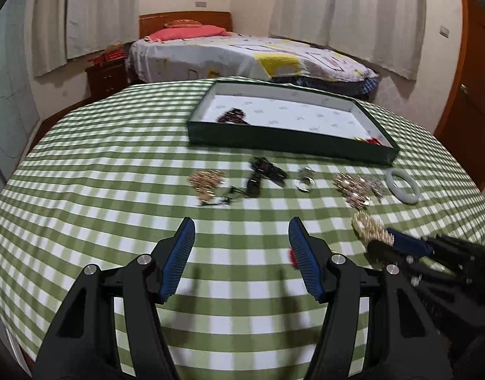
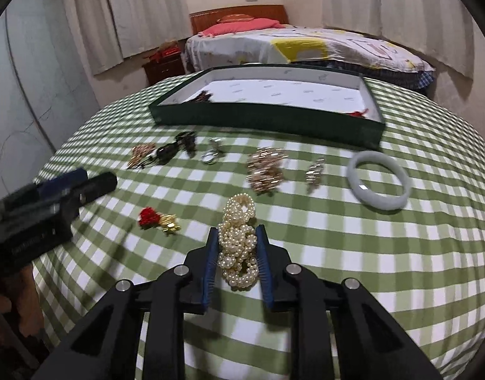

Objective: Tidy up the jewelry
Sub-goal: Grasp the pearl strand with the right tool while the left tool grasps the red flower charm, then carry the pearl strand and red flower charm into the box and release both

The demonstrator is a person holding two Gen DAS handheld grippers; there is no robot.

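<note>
Right gripper (image 2: 235,232) clamps a pearl strand (image 2: 239,247) over the green-checked counter (image 2: 337,253).
The left gripper (image 1: 241,226) hangs wide apart, holding nothing. A jade bangle (image 2: 379,182), gold chains (image 2: 266,169) and a red charm (image 2: 149,217) lie near the green tray (image 2: 267,120); its printed lining is unreadable.

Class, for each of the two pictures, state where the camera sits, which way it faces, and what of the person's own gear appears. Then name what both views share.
Left wrist: sits on the left tool, faces across the checked table toward the tray and bed; its open fingers show, right tool at the right edge.
Right wrist: sits on the right tool, same direction; its fingers are shut on the pearl necklace, left tool at left.
Shared: tray, bangle, necklace, bed.
</note>
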